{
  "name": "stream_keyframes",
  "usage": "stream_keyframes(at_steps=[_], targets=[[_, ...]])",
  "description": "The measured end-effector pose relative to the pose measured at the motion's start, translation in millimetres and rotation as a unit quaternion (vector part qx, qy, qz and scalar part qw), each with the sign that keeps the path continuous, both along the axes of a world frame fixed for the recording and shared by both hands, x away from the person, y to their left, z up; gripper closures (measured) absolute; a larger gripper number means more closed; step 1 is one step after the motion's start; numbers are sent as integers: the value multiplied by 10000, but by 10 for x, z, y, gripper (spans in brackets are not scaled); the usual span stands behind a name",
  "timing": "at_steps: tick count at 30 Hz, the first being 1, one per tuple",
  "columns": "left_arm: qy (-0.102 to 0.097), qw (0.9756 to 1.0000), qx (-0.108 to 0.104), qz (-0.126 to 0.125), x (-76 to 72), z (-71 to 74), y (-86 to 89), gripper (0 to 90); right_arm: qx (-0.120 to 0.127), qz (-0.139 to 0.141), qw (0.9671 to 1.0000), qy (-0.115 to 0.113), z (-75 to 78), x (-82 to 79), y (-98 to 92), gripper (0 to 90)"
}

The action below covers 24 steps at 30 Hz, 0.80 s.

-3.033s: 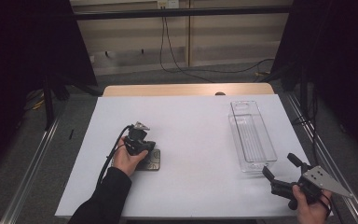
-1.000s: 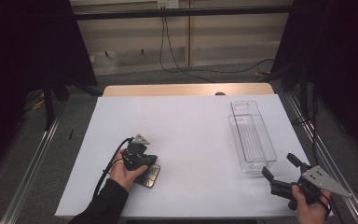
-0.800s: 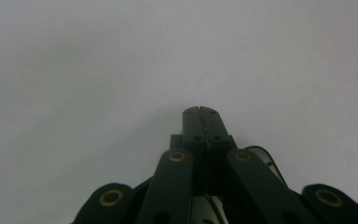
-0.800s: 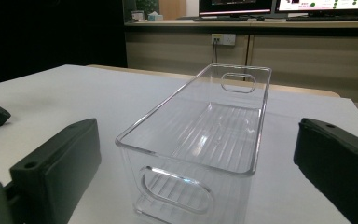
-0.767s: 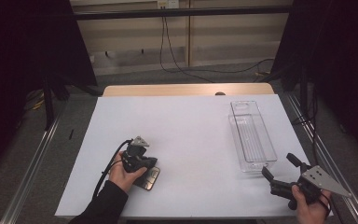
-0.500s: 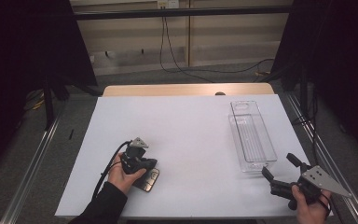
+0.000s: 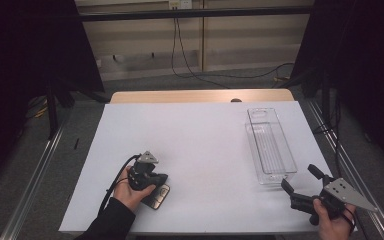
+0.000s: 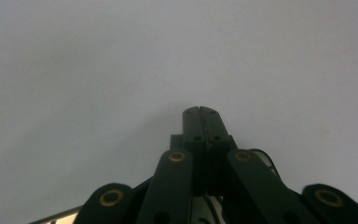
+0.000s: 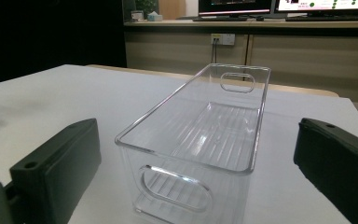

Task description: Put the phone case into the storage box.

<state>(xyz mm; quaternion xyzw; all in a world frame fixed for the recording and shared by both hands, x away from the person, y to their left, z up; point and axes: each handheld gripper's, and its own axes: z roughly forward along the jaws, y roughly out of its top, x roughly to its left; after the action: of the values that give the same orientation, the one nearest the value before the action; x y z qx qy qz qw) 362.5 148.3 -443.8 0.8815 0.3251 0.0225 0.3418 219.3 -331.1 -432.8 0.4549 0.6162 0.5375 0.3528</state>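
Since the earliest high view, we note the left tongs [image 7: 156, 184] have drawn back a little toward the near edge of the desk [image 7: 200, 135], and the flat object [image 7: 156, 196] beneath them has come along; over the last second we see hardly any change. The right tongs [image 7: 300, 186] sit where they were.

The flat object is a small, dark rectangular slab with rounded corners and a pale rim, lying flat on the desk near the front left. The left tongs rest over it; we cannot tell whether they touch it. In the left gripper view their jaws meet tip to tip with nothing between them, pointed down at the plain white surface.

The desk top is smooth, matt and white, with a strip of wood showing along its far edge.

The clear bin [image 7: 271, 145] is a long, narrow plastic tub with ribbed floor, rounded rim and an oval handle cut-out at each end. It stands at the right side, empty, its near end just ahead of the right tongs. Those jaws stand wide apart, holding nothing.

The middle of the desk lies open between the slab and the bin, which are well apart.
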Motion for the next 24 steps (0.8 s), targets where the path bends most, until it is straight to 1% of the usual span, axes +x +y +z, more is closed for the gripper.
stream_keyframes(at_steps=[3,5,7,9,14,17,20,24], targets=[[-6,10000,0,-25,-18,1,10,900,-6,3,10000,-8,1,-5,-4,0],[29,10000,-2,-52,-32,5,27,900,5,-2,10000,-3,-1,-4,-4,0],[24,10000,-33,-64,-61,1,49,900,-4,9,10000,-7,2,-6,-4,0],[67,9999,-59,-92,-81,3,72,900,-2,12,10000,-11,4,-8,-3,0],[57,9998,-58,-158,-117,5,107,900,2,11,10000,-7,2,-5,2,0],[48,9998,-114,-124,-133,-4,118,900,-2,4,10000,-11,2,-5,0,0],[48,9999,-108,-98,-136,-2,112,900,-3,10,10000,-4,0,-5,0,0],[6,9999,-98,-125,-134,2,106,900,-2,1,10000,5,-2,-2,1,0]])
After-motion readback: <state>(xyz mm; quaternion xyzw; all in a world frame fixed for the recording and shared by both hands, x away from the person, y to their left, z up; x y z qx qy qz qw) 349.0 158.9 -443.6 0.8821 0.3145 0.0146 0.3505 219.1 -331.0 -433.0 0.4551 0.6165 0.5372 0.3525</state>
